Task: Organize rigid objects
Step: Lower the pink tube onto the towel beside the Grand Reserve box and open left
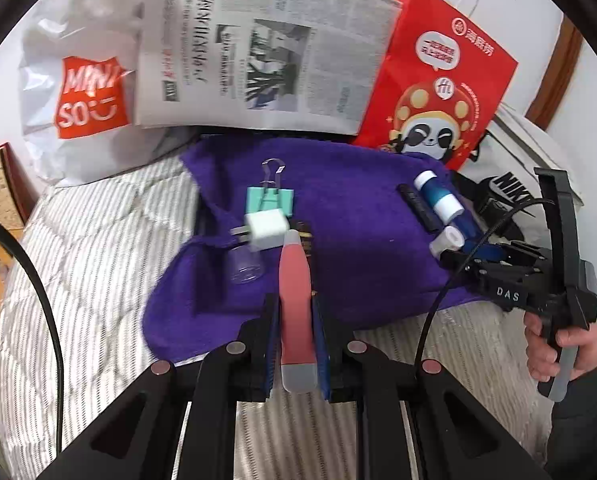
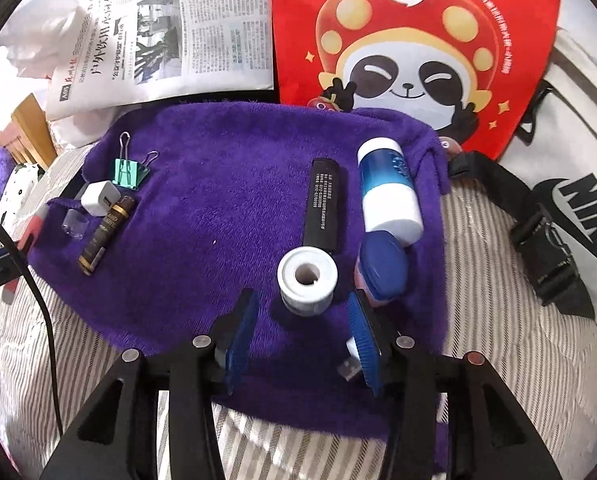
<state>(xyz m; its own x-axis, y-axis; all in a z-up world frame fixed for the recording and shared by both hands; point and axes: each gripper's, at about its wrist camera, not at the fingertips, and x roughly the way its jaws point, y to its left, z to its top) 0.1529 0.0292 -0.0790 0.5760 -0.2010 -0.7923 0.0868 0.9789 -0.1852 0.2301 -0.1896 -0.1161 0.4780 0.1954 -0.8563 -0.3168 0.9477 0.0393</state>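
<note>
Two piles were already on the purple towel; left gripper was clamped on a red-handled tool, right gripper gaped around a white cap, so probably halfway.

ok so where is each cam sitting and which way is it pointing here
Left wrist: on the left gripper, low over the bed, facing the purple towel; its jaws clamp a red tool; the right gripper and hand show.
Right wrist: on the right gripper, facing the towel; open jaws flank a white roll.
Shared: towel, binder clip, white charger, red bag.
</note>
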